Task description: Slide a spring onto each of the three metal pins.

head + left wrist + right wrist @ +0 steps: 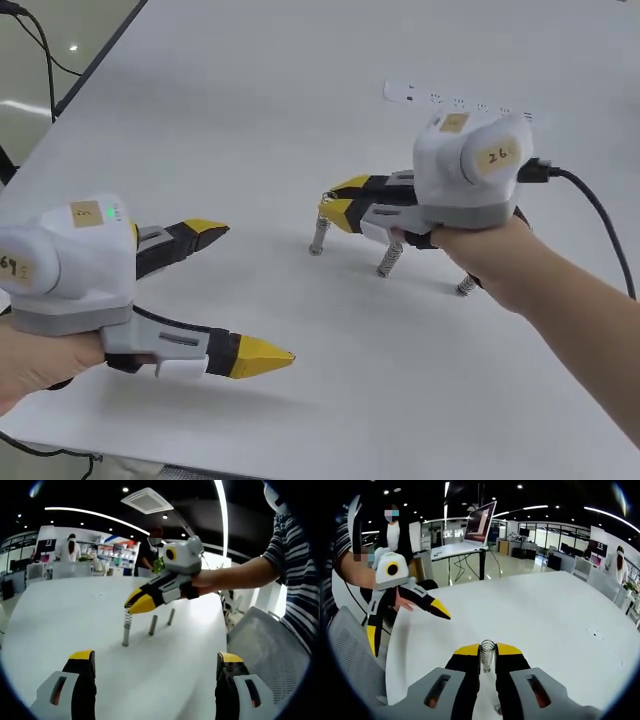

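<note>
White bench (pixel 250 100): right gripper (pixel 488 651) pinches a spring (pixel 488 657) (its own jaws hide most of the pin (pixel 125 639)); left gripper (pixel 247 292) gapes wide, lower left.

Yellow-tipped two-jaw grippers: two, the left gripper (pixel 257 292) and the right gripper (pixel 335 203).
Upright grey metal pins (pixel 126 639): three.
Coiled steel springs (pixel 488 656): two clear; whether the far pin carries one is too small to tell.
White power strip (pixel 450 100): one.

- Head view: looks down on the white table (pixel 250 90), close.
- Left gripper view: low, faces the three pins (pixel 153 625), near.
- Right gripper view: tight on the spring (pixel 487 656) both gripper views share.
</note>
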Available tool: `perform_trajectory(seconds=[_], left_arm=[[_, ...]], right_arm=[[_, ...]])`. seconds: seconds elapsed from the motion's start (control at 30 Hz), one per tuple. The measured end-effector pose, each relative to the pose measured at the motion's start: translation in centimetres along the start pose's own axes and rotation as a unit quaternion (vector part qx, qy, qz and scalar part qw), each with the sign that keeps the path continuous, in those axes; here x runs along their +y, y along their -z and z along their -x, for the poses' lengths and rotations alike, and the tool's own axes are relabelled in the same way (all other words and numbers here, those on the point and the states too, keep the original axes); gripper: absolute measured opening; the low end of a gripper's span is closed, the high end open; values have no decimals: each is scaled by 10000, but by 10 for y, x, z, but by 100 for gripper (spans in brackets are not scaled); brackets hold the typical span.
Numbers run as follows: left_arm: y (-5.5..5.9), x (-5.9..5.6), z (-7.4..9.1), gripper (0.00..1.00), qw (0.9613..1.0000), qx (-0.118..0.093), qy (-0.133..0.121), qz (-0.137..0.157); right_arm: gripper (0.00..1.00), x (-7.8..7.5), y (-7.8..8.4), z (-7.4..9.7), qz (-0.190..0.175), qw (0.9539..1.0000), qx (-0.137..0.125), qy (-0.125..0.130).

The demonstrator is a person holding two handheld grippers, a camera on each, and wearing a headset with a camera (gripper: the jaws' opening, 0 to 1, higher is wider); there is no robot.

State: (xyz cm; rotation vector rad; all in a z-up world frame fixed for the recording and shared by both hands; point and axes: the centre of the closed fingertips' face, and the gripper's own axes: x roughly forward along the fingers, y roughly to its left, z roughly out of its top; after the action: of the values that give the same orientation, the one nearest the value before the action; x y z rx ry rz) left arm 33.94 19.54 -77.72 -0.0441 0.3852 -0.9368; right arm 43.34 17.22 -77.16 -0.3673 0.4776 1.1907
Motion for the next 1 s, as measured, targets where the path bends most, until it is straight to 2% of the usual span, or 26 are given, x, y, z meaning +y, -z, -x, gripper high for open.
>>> perform_trajectory(seconds=[0.5, 1.0], left_arm=[[1, 1, -1, 98, 10000, 33, 6, -1], [1, -1, -2, 98, 10000, 50, 28, -8]], right_arm=[[8, 4, 22, -11, -92, 9996, 260, -83], [8, 12, 36, -16, -63, 9988, 447, -176]])
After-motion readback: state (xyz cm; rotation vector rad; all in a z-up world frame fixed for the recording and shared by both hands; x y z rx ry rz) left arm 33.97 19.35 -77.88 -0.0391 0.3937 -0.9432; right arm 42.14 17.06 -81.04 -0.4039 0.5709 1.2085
